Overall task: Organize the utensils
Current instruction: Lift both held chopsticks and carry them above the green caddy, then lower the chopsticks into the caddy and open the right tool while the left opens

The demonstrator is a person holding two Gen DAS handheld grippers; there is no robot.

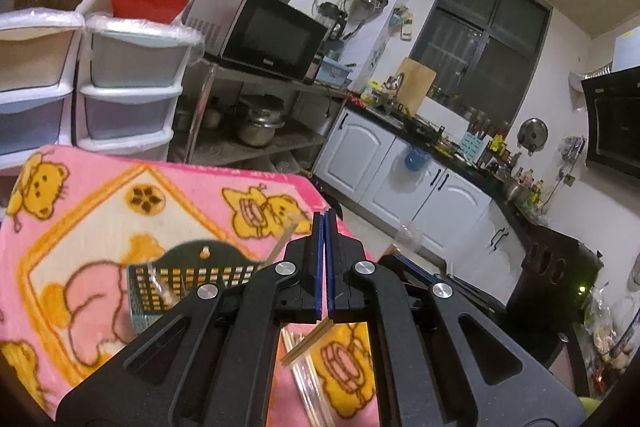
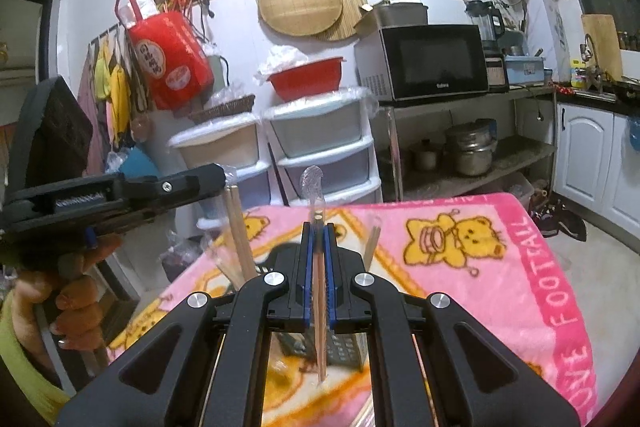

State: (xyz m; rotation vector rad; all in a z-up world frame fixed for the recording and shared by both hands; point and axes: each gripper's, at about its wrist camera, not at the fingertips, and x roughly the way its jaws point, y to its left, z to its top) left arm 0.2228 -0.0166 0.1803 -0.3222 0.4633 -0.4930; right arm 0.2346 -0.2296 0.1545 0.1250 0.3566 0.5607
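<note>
Left wrist view: left gripper (image 1: 324, 217) clamped chopsticks (image 1: 307, 343); right gripper (image 2: 319, 227) clamped wrapped chopsticks (image 2: 319, 307) above the basket (image 1: 188, 277).

Utensil basket (image 1: 188, 277) sits on blanket-covered table (image 1: 100, 211). Chopsticks (image 2: 319, 311) clamped in right gripper (image 2: 319, 227), above basket. Drawer units (image 2: 320, 155) behind table; microwave (image 2: 434, 61) right of them.

Blanket (image 2: 500, 267): pink, printed with yellow bears and an orange-bordered cream panel; white lettering runs along its darker pink edge. Left gripper (image 1: 324, 227) and right gripper (image 2: 318, 239): black bodies, blue pads, silver rivets. Chopsticks (image 2: 319, 307): pale wood in clear wrap. Utensil basket (image 1: 188, 275): black grid.
</note>
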